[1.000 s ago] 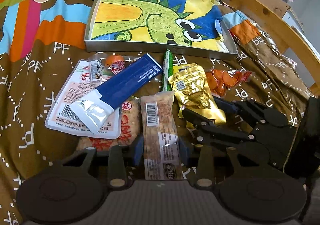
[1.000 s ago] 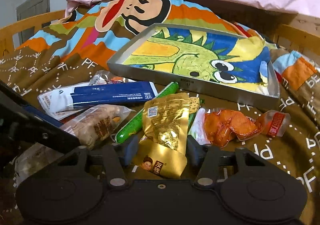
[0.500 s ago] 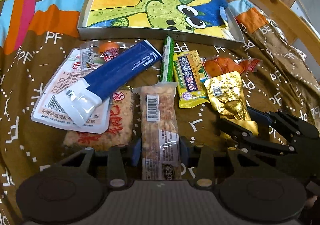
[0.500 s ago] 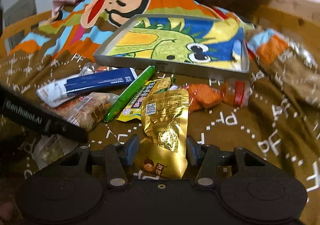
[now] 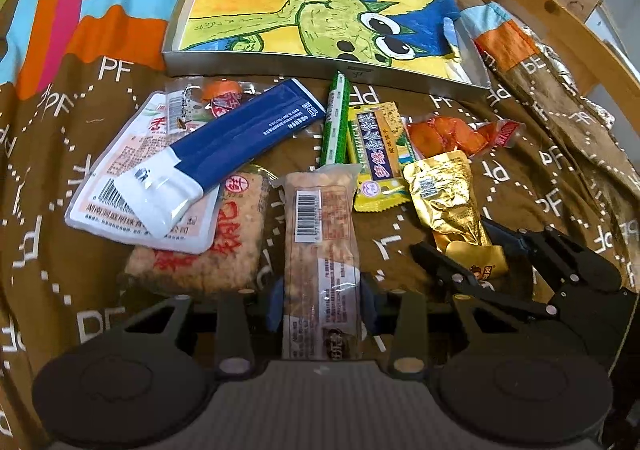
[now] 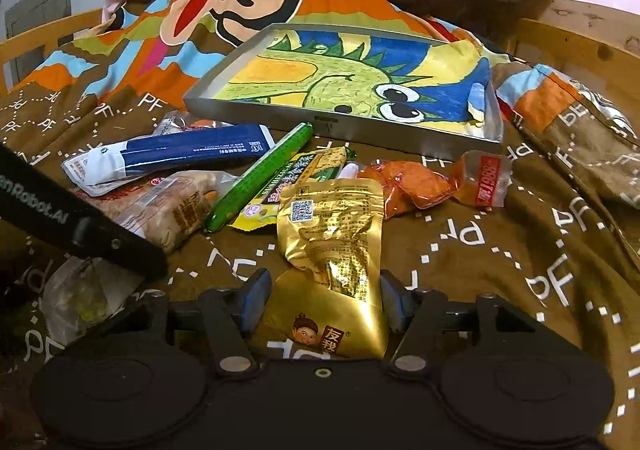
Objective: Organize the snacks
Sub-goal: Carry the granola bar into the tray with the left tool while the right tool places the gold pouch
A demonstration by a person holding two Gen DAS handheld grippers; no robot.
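My left gripper is shut on the near end of a clear-wrapped brown snack bar that lies on the brown blanket. To its right, my right gripper straddles the bottom of a gold foil packet. Its jaws are opening and the pads stand just off the packet's edges. The packet rests on the blanket. From the left wrist view the right gripper and gold packet show at the right. A shallow metal tray lined with a dinosaur drawing sits behind the snacks.
Loose snacks lie in front of the tray: a blue-and-white packet, a green stick, a yellow packet, an orange packet, a flat white packet and a cracker packet. A wooden bed rail runs at the right.
The right gripper pulled the gold packet back and to the right, off the yellow packet, and its jaws have widened. The left gripper still holds the snack bar in place.
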